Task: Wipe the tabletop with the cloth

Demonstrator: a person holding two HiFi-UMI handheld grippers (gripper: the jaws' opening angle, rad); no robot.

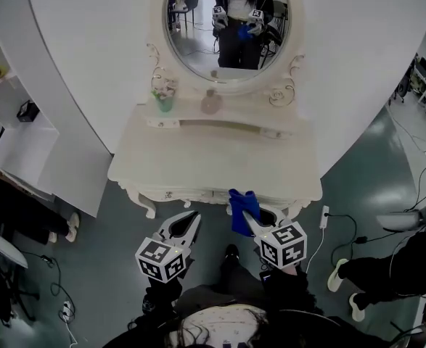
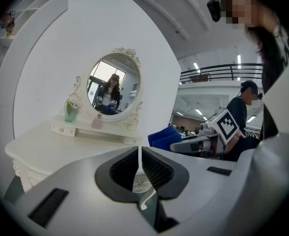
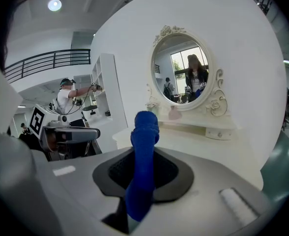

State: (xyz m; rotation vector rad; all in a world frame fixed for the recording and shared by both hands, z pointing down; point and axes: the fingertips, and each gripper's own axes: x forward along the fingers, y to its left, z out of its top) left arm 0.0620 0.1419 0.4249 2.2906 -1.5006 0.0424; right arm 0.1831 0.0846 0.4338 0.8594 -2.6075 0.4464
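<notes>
A white dressing table (image 1: 213, 158) stands against the curved wall, its tabletop bare in front. My right gripper (image 1: 250, 220) hovers just off the table's front edge, shut on a blue cloth (image 1: 242, 207) that sticks up and forward from between its jaws. In the right gripper view the blue cloth (image 3: 144, 151) runs up through the right gripper (image 3: 143, 156), with the table (image 3: 193, 139) beyond. My left gripper (image 1: 187, 227) hangs beside it, lower left of the table's edge, shut and holding nothing. The left gripper view shows the left gripper (image 2: 140, 154), the blue cloth (image 2: 161, 136) and the tabletop (image 2: 60, 149).
An oval mirror (image 1: 227, 20) rises behind a raised shelf with a green cup of flowers (image 1: 163, 100) and a pink bottle (image 1: 211, 104). White shelving (image 1: 17, 114) stands at the left. A person's legs (image 1: 372, 274) and a power strip (image 1: 324, 217) with cables lie on the floor at the right.
</notes>
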